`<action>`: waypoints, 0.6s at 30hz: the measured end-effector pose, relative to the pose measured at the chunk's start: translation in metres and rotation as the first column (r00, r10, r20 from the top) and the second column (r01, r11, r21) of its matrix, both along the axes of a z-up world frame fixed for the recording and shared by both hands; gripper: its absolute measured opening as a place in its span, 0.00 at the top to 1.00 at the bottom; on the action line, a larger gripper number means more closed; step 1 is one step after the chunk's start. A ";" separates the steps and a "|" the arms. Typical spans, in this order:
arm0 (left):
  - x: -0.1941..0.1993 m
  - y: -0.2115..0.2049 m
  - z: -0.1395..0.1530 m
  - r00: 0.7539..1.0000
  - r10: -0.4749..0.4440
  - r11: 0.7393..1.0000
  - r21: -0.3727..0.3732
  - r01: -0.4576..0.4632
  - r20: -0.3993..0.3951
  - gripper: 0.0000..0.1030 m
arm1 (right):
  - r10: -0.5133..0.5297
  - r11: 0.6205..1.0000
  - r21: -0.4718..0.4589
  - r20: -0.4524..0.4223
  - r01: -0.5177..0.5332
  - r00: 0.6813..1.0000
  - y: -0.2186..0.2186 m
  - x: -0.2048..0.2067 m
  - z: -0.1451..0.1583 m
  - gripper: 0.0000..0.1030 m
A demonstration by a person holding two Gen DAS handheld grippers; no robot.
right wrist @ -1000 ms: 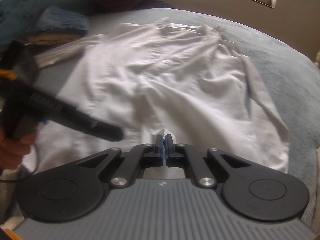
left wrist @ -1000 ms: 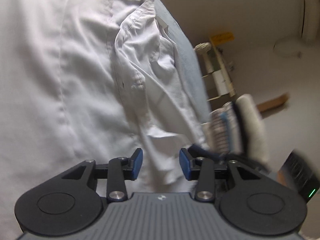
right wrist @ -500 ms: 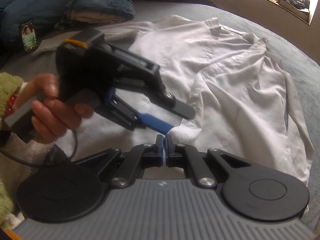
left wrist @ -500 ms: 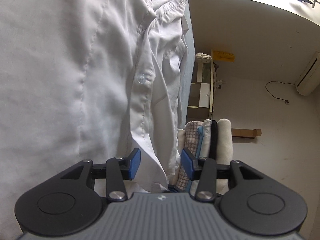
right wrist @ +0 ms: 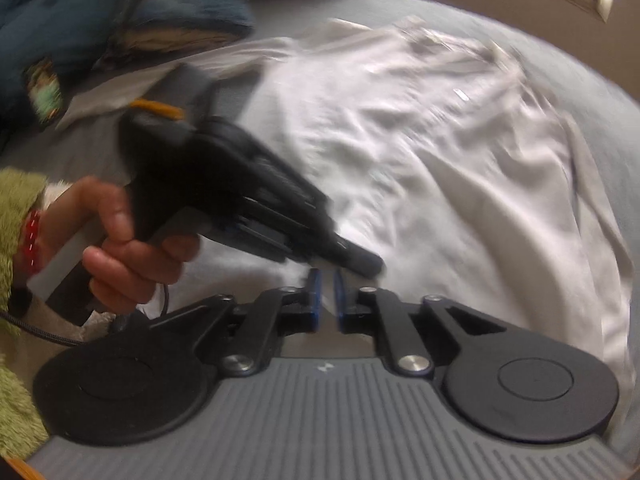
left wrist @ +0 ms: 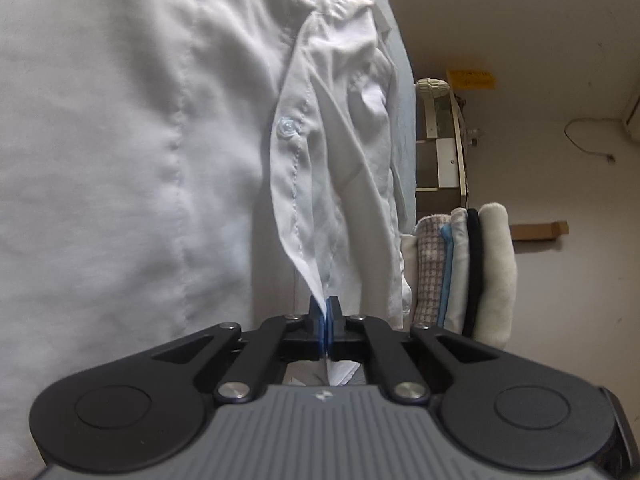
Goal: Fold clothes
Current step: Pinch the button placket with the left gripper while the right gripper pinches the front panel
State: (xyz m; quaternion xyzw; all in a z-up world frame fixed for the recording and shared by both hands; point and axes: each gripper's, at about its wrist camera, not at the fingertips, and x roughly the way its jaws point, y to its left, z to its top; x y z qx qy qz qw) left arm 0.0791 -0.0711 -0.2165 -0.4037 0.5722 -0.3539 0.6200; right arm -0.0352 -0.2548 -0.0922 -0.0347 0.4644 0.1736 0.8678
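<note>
white shirt lies spread, rumpled, over a grey-blue bed, its collar toward the far side. left gripper has its jaws pressed together on the pointed corner of the shirt's button placket, with the fabric running up from the blue pads past a pale button; a bit of cloth shows behind the pads too. in the right wrist view the same left gripper reaches in from the left, held by the person's left hand with a fuzzy green sleeve at the wrist, its tip low over the shirt's near edge. right gripper sits just beside that tip; its jaws are opening, a narrow gap between the blue pads, with pale cloth seen through the gap, and whether it touches them i cannot tell. stack of folded clothes stands past the bed's edge. dark blue folded garments lie at the far left of the bed.
</note>
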 end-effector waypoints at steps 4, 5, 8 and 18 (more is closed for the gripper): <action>0.000 0.002 0.003 1.000 0.012 1.000 -0.005 -0.012 0.000 0.98 | -0.292 0.946 0.127 -0.063 0.297 0.954 -0.067 -0.010 -0.002 0.60; 0.001 0.002 0.003 1.000 0.014 1.000 0.003 -0.014 0.000 0.98 | -0.374 0.912 0.148 -0.080 0.382 0.924 -0.087 -0.013 -0.003 0.60; 0.001 0.003 -0.001 1.000 0.015 0.999 0.048 -0.014 -0.011 0.99 | -0.578 0.796 0.159 -0.091 0.585 0.811 -0.140 -0.021 -0.006 0.60; -0.004 -0.010 -0.001 0.998 -0.038 0.979 0.200 0.027 0.052 0.98 | -0.679 0.733 -0.070 0.003 0.677 0.734 -0.214 0.030 -0.045 0.41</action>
